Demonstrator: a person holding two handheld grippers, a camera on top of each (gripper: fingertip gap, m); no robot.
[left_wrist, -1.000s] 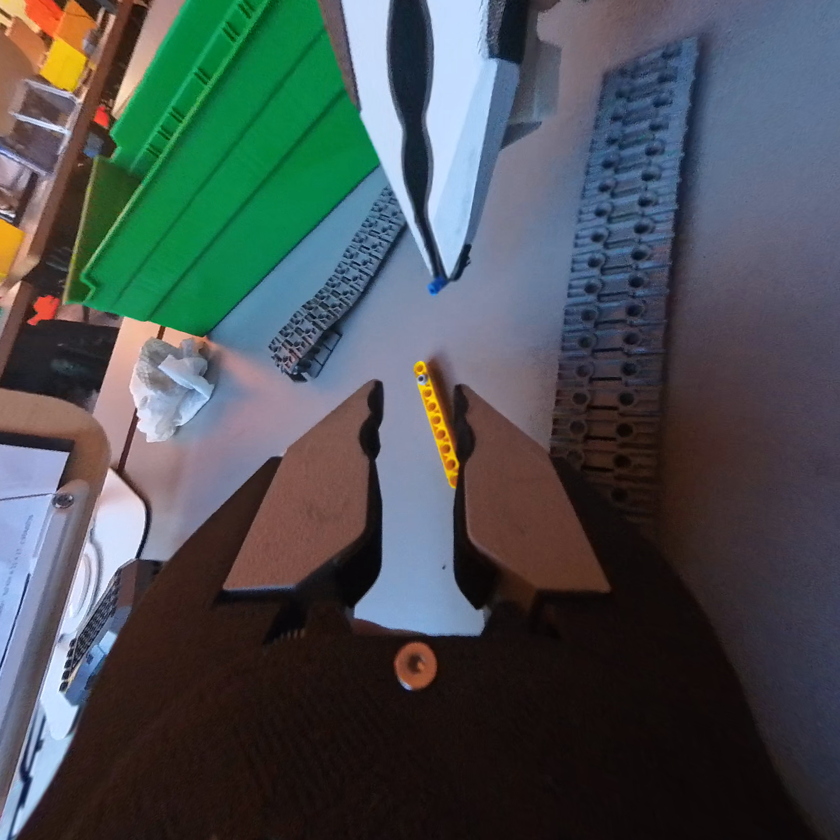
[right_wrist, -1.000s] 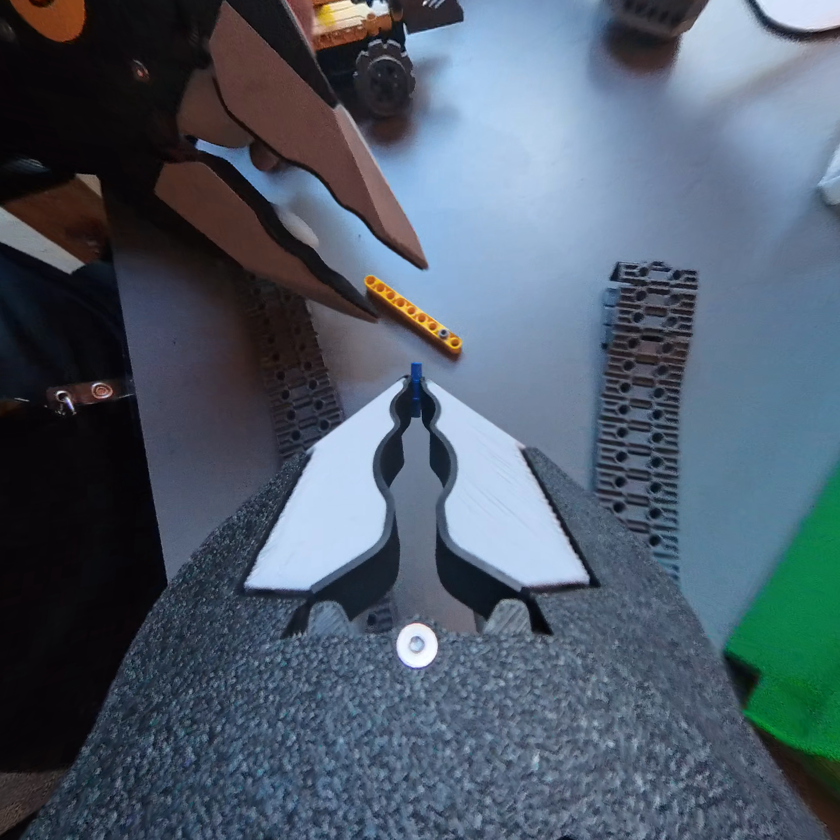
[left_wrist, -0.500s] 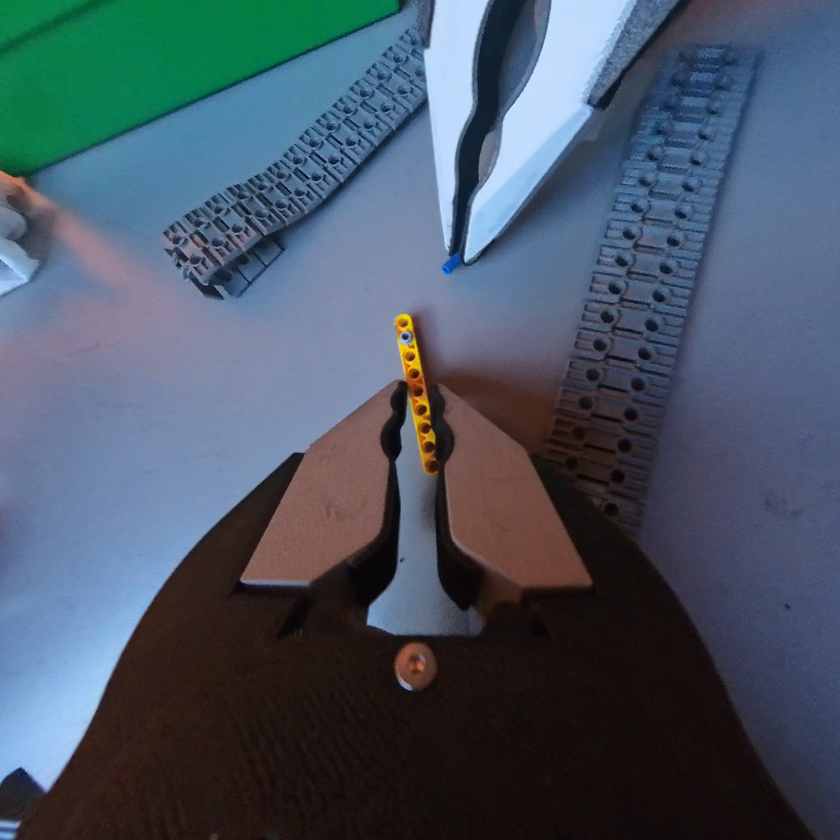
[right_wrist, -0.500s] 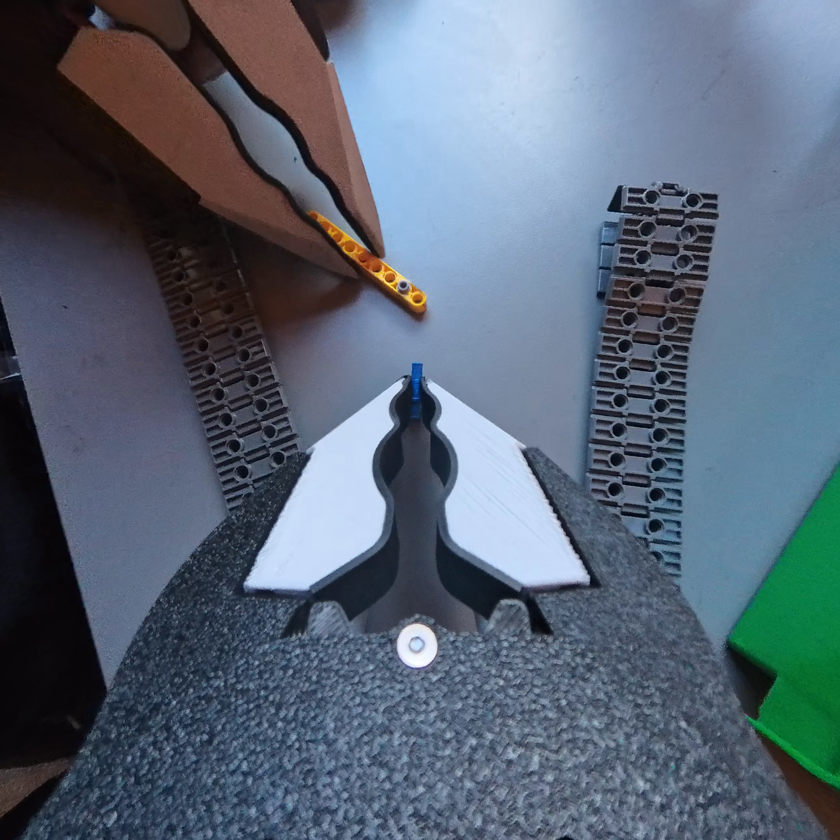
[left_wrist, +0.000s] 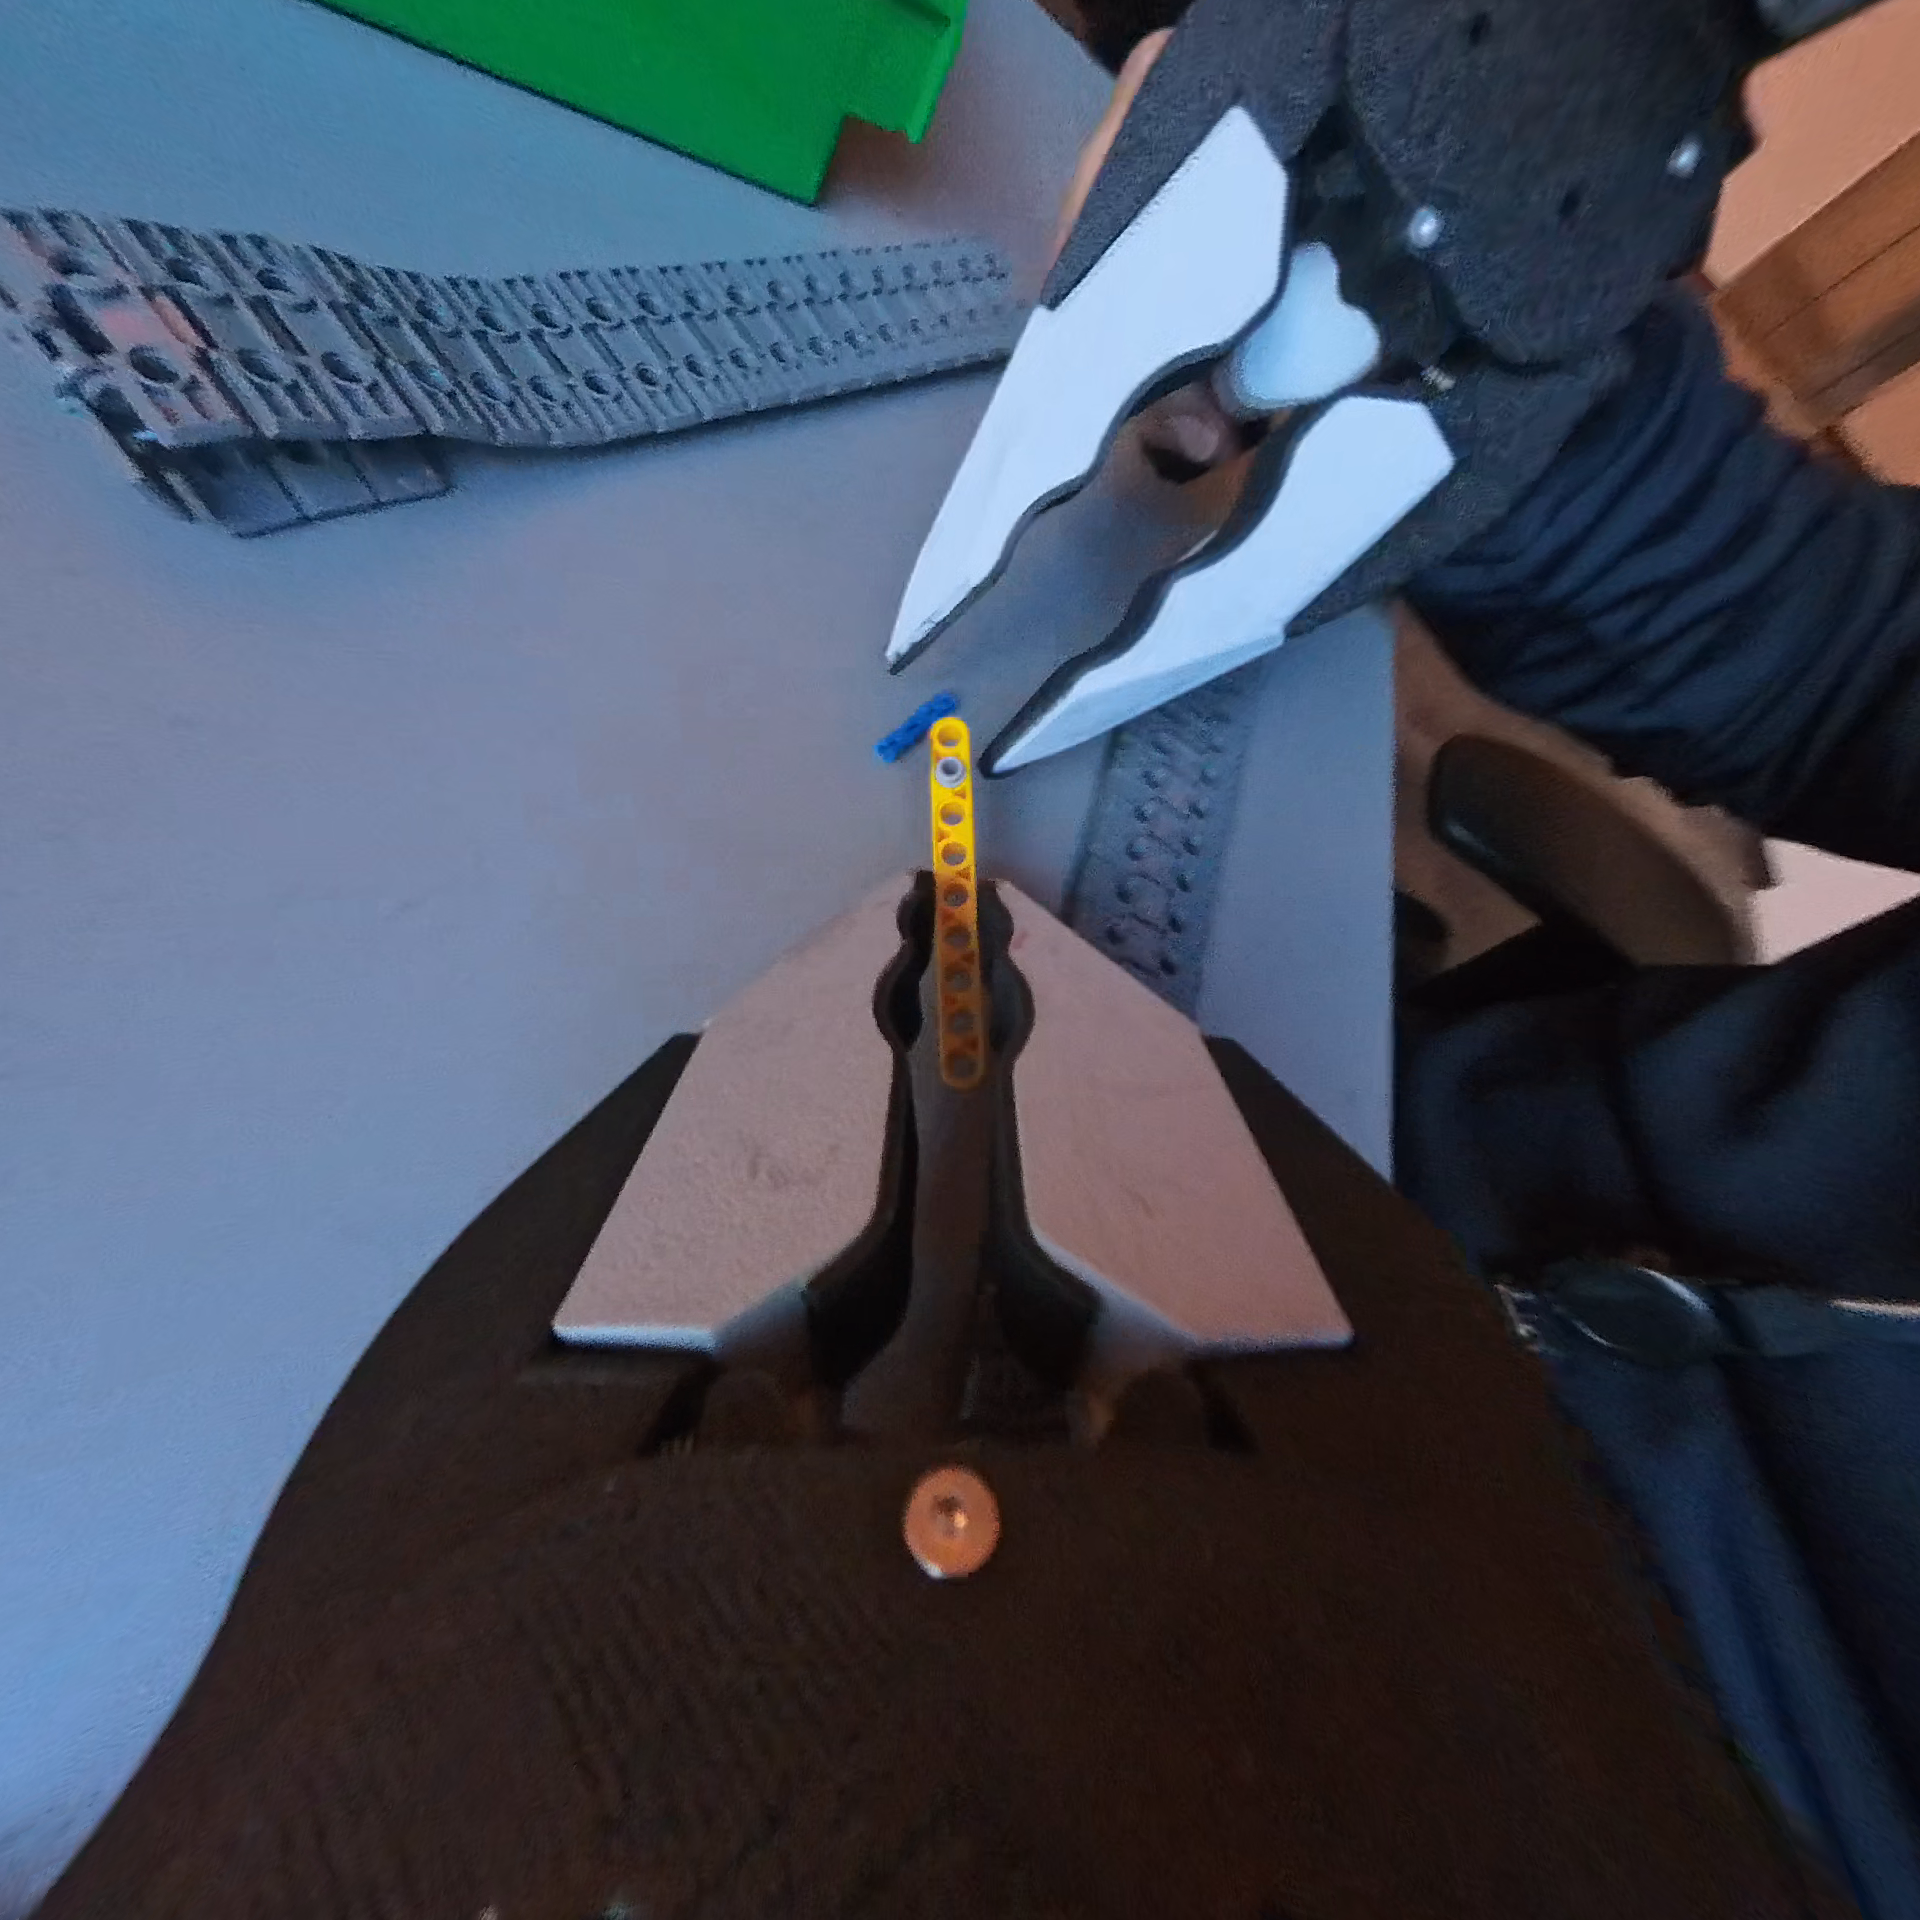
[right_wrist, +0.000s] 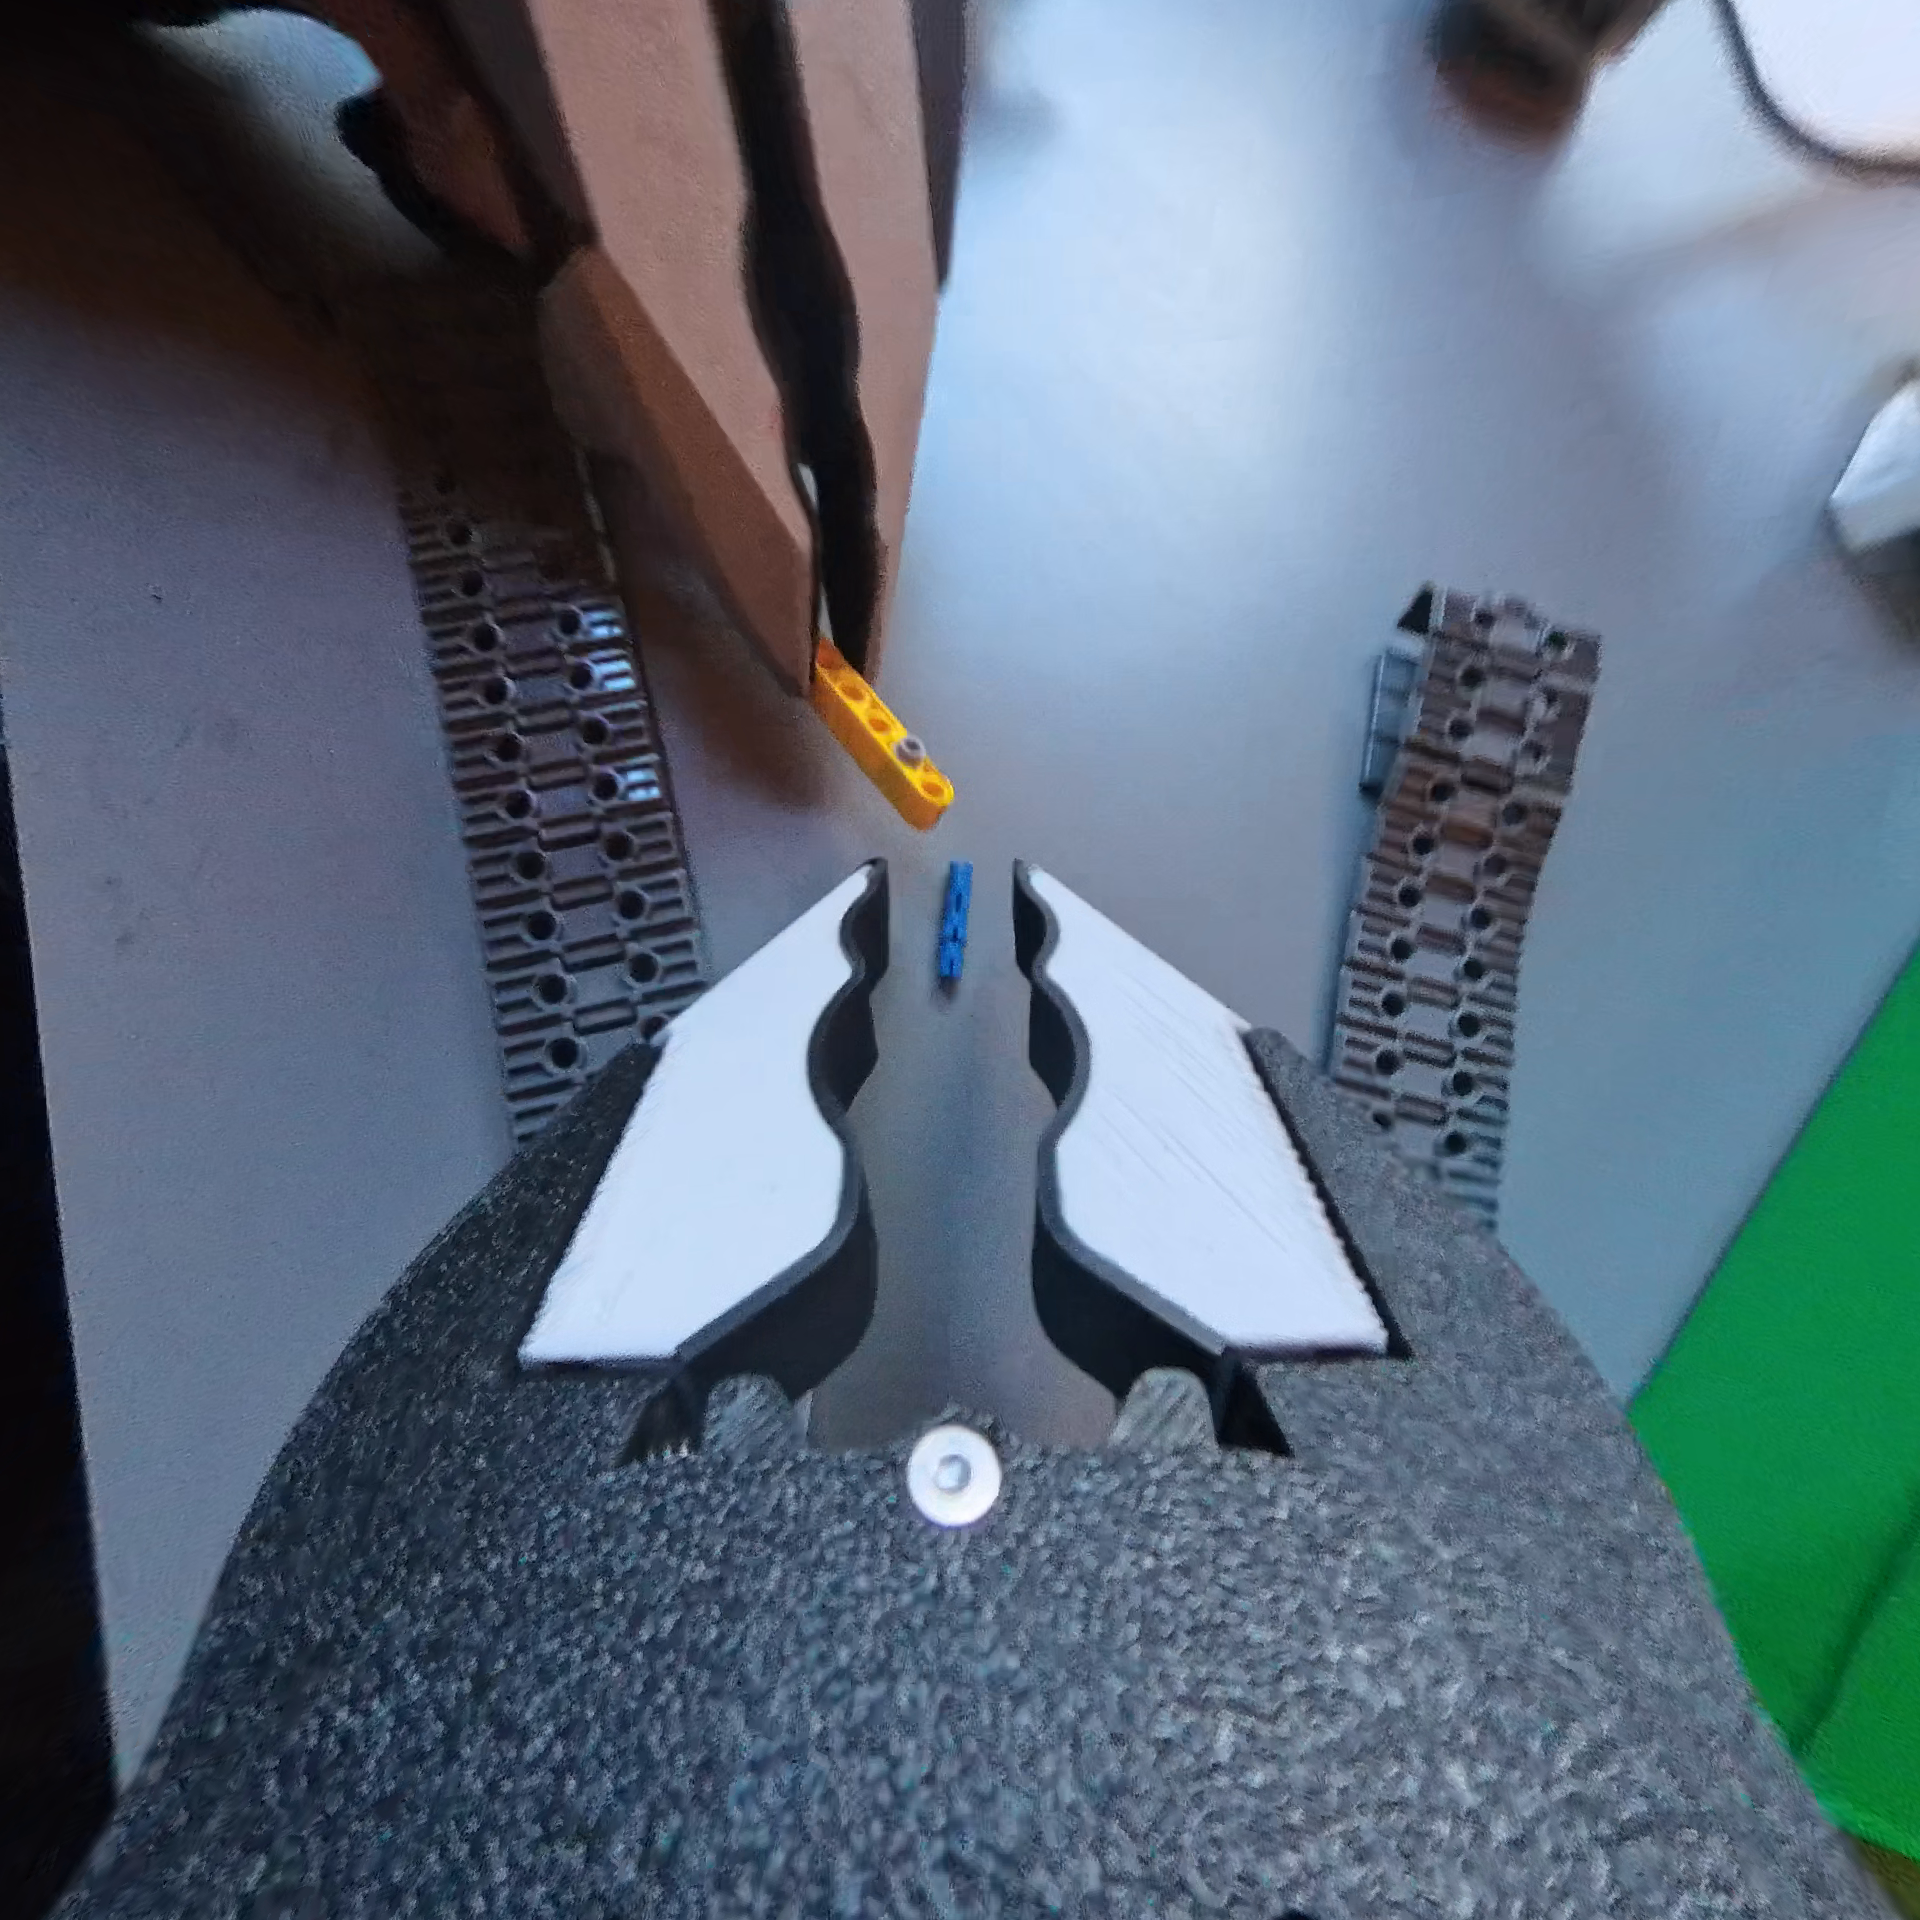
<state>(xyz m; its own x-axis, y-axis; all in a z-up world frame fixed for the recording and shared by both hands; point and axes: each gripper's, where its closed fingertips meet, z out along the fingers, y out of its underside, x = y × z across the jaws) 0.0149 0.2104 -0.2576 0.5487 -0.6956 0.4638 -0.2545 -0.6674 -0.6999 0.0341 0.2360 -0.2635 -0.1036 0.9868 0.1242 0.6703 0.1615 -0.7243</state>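
A pale grey tabletop (left_wrist: 416, 935) fills both views under soft light, cool blue in places and tinged warm elsewhere, with wooden furniture (left_wrist: 1829, 281) past its edge at upper right in the left wrist view, and dark shadow beyond the edge at left in the right wrist view.

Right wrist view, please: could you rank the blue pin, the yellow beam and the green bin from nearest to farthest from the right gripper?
1. Blue pin, loose between the open right gripper fingers.
2. Yellow beam, just ahead, slightly left, held by the left gripper.
3. Green bin, far right edge.
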